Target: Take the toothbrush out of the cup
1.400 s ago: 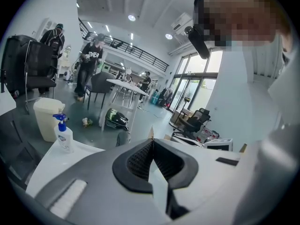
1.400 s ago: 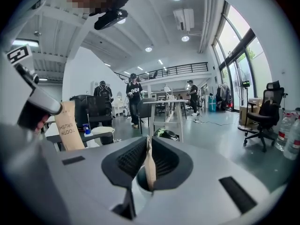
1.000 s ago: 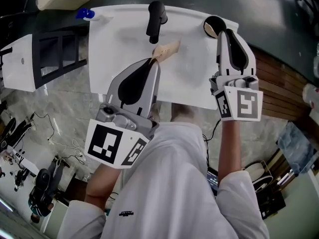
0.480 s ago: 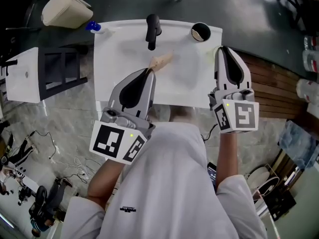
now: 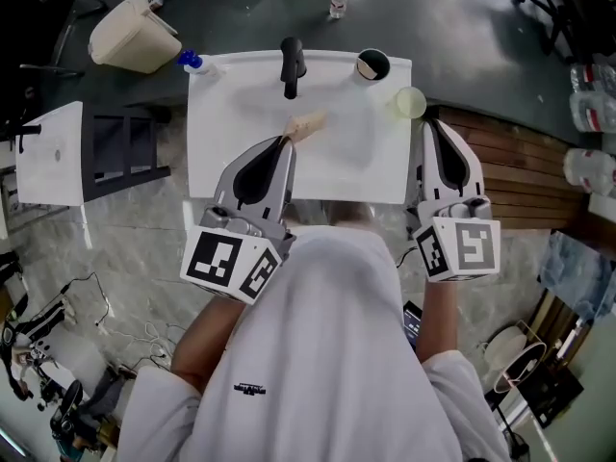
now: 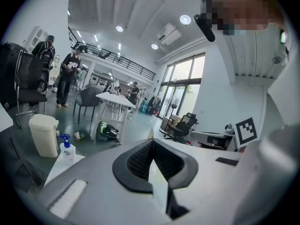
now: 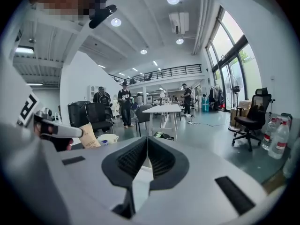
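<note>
A dark-rimmed cup (image 5: 372, 64) stands at the far right of the white table (image 5: 226, 133); I cannot make out a toothbrush in it. A pale yellow-green cup (image 5: 410, 102) sits at the table's right edge. My left gripper (image 5: 284, 141) is shut and empty over the table's near half, its tip just short of a tan paper bag (image 5: 308, 123). My right gripper (image 5: 430, 123) is shut and empty just past the table's right edge, near the pale cup. In the left gripper view (image 6: 152, 139) and the right gripper view (image 7: 147, 137) the jaws meet with nothing between them.
A black upright fixture (image 5: 292, 61) stands at the table's far middle. A blue-pump soap bottle (image 5: 191, 61) sits at the far left corner, with a beige bin (image 5: 135, 37) beyond it. A white shelf unit (image 5: 58, 152) stands on the left and wooden decking (image 5: 520, 171) lies on the right.
Both grippers have drawn back from the table toward the person. The right gripper has left the dark cup, and the pale cup now shows at the table's right edge.
</note>
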